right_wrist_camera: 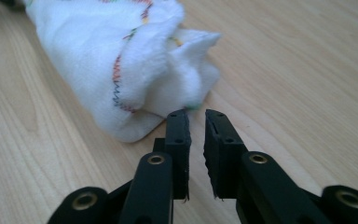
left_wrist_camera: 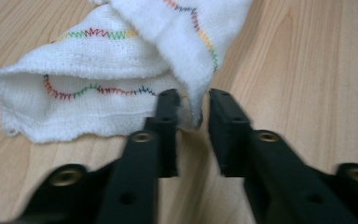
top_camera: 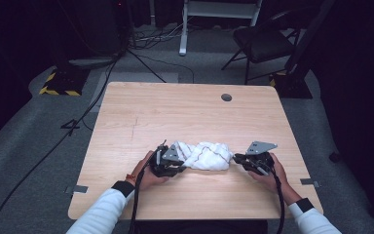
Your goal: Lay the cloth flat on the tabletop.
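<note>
White cloth (top_camera: 205, 155) with a wavy multicoloured stitch line lies bunched and twisted on the near half of the wooden bench (top_camera: 185, 112), a hand-held gripper at each of its ends. The left gripper (top_camera: 171, 162) sits at the cloth's left end, and the right gripper (top_camera: 241, 159) is at its right end.

The step in hand looks like taking hold of the two ends, probably to spread or fold the cloth. In the left gripper view the jaws stand narrowly apart with a hanging corner of cloth (left_wrist_camera: 121, 79) in the gap between them; the pads do not appear to be pressing it. In the right gripper view the jaws are close together with only a thin slit between, their tips just short of the bunched end (right_wrist_camera: 135, 60) and nothing caught.

The next move calls for each gripper to get an edge properly between its pads and close firmly before any pull.

The high view gives the whole layout: both sleeved forearms, the cloth lying as a roll between the grippers, a chair (top_camera: 263, 41) beyond the bench. The gripper views alone reveal the stitching and how the jaws stand.
</note>
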